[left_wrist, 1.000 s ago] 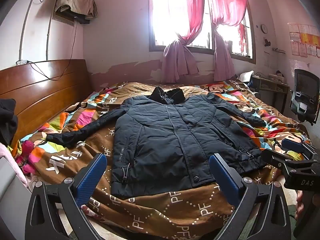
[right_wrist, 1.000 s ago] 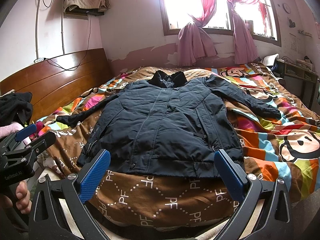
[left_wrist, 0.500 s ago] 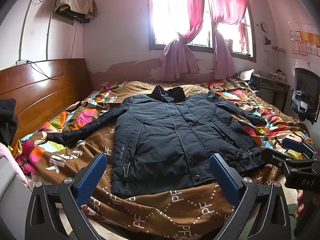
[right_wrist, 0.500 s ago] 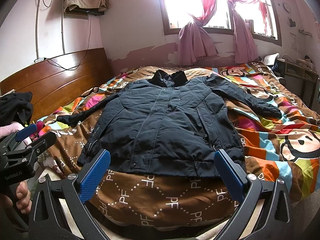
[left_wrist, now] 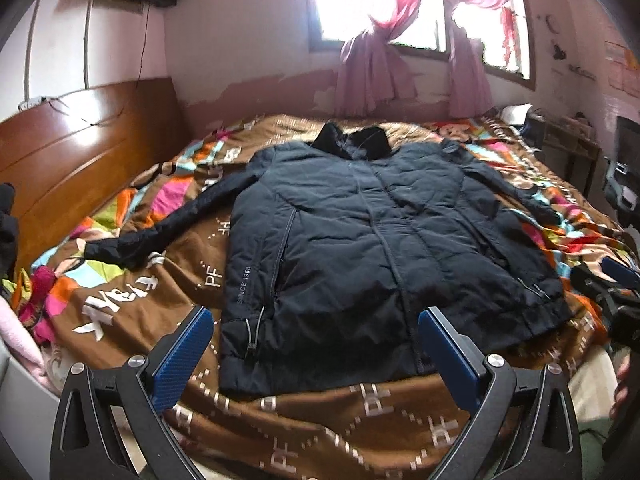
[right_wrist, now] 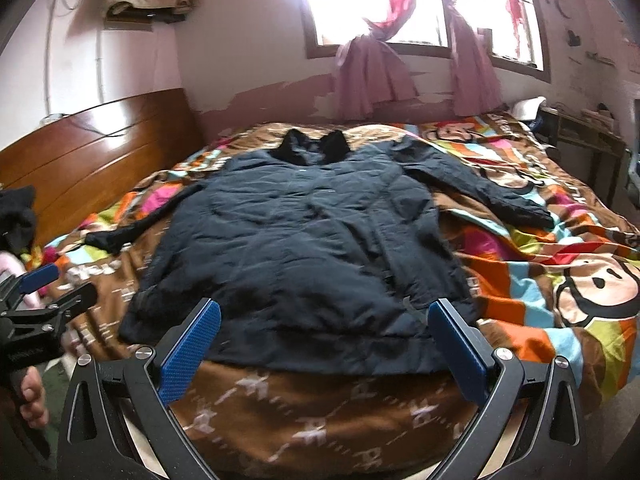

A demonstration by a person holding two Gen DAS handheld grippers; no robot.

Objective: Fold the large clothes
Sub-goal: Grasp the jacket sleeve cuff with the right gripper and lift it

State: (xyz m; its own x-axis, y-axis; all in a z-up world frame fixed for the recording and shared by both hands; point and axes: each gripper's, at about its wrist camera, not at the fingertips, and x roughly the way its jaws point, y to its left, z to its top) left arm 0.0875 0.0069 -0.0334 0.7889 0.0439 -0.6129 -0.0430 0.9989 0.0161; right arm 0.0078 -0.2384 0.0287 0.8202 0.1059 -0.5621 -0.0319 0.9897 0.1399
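A large dark navy padded jacket [left_wrist: 360, 240] [right_wrist: 304, 248] lies face up on the bed, collar towards the window, both sleeves spread out to the sides. My left gripper [left_wrist: 316, 344] hovers open just short of the jacket's hem, its blue pads [left_wrist: 182, 356] wide apart with nothing between them. My right gripper [right_wrist: 324, 344] is open too, over the hem at the bed's near edge. Each gripper shows at the edge of the other's view: the right gripper [left_wrist: 612, 292] and the left gripper [right_wrist: 44, 300].
The bed carries a brown and multicoloured cartoon blanket [left_wrist: 132, 308] [right_wrist: 560, 272]. A wooden headboard [left_wrist: 80, 160] runs along the left. Dark and pink clothes [right_wrist: 16, 216] pile at the left. A desk [left_wrist: 568, 140] and chair stand on the right, pink curtains [right_wrist: 368, 68] behind.
Both grippers have moved closer to the bed and the jacket's hem, so the jacket looks larger. Both stay open. The jacket has not moved.
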